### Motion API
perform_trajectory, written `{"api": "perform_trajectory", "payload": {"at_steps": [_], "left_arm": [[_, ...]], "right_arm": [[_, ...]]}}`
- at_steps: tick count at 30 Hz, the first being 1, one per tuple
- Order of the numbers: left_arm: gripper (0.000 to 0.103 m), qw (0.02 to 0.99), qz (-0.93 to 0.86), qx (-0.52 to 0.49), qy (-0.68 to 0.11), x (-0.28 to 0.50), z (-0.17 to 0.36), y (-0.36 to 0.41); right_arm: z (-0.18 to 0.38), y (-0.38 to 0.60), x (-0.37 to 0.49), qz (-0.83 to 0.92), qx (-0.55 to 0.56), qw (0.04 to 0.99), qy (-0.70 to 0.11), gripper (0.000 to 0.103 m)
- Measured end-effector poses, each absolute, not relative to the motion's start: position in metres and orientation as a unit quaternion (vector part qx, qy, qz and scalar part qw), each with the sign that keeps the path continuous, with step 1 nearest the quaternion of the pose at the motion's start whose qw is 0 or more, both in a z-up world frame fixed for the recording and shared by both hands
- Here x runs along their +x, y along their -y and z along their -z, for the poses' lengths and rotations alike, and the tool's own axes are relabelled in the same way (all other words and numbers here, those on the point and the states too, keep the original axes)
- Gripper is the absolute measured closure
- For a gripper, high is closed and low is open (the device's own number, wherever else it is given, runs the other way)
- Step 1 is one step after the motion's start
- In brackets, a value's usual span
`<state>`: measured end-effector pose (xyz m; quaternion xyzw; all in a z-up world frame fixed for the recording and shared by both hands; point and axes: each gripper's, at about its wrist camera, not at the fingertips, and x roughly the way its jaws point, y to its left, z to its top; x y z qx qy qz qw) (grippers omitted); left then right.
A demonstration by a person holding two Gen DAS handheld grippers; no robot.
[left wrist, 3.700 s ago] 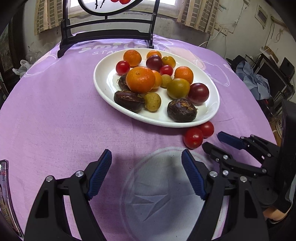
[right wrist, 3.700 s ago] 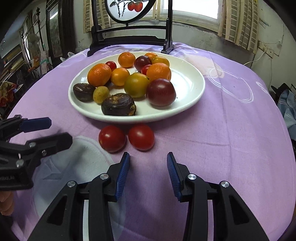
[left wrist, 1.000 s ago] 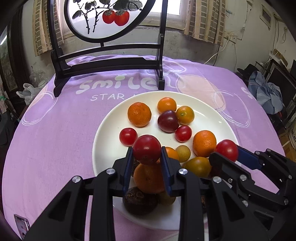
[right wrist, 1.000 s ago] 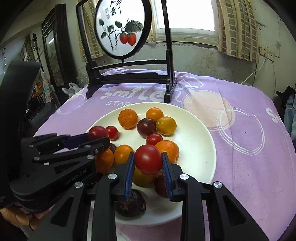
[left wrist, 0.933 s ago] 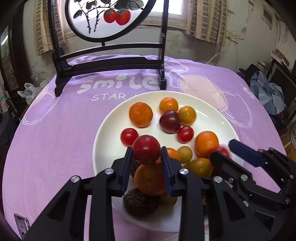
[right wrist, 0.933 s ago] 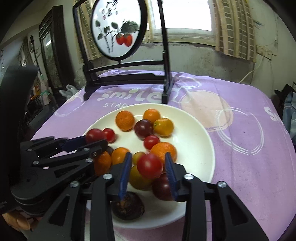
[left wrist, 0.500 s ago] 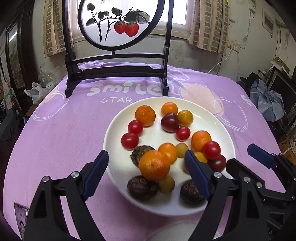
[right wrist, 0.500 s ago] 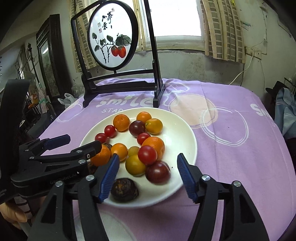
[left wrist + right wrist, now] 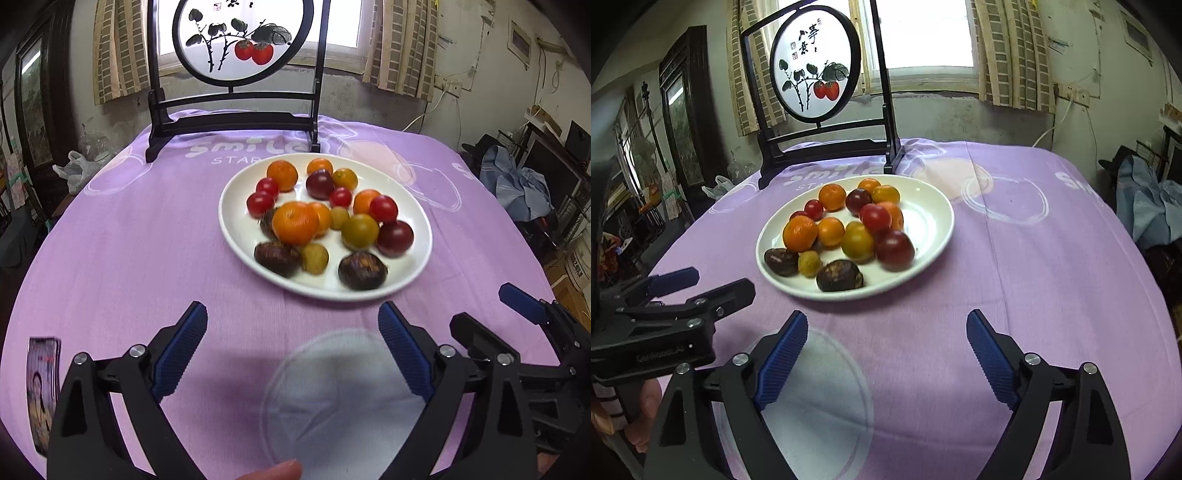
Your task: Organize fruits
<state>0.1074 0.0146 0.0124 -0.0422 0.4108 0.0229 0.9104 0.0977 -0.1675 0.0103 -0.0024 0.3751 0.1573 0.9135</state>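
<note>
A white plate (image 9: 236,236) on the purple tablecloth holds several fruits: oranges, red cherry tomatoes, dark plums, brown passion fruits. A red tomato (image 9: 383,208) lies at the plate's right, another (image 9: 260,204) at its left. The plate also shows in the right wrist view (image 9: 934,218). My left gripper (image 9: 291,347) is open and empty, pulled back in front of the plate. My right gripper (image 9: 886,354) is open and empty, also short of the plate; it shows at the right of the left wrist view (image 9: 491,314).
A black-framed round screen (image 9: 232,40) painted with persimmons stands behind the plate. A pale circle print (image 9: 340,402) marks the cloth under the grippers. A small picture card (image 9: 42,384) lies at the near left edge. Clothes and clutter sit off the table's right.
Both grippers held a red tomato over the plate a second ago. Both opened, left the tomatoes on the plate, and drew back toward the near edge.
</note>
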Motion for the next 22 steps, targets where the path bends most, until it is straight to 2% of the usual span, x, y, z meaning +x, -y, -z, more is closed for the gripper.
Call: {"api": "perform_trajectory", "payload": {"at_steps": [13,16,22], "left_arm": [[0.008,0.908,-0.009,-0.030,-0.417,0.082,0.013,-0.012],[0.007,0.901,-0.007,-0.037,-0.432,0.085,0.022,-0.014],[0.007,0.885,-0.009,-0.039,-0.464,0.088,0.043,-0.013]], "right_arm": [[0.011,0.173,0.071,-0.143,-0.025,0.919,-0.366,0.011],[0.011,0.170,0.067,-0.146,-0.041,0.918,-0.365,0.007],[0.030,0.170,0.075,-0.147,-0.044,0.892,-0.424,0.006]]}}
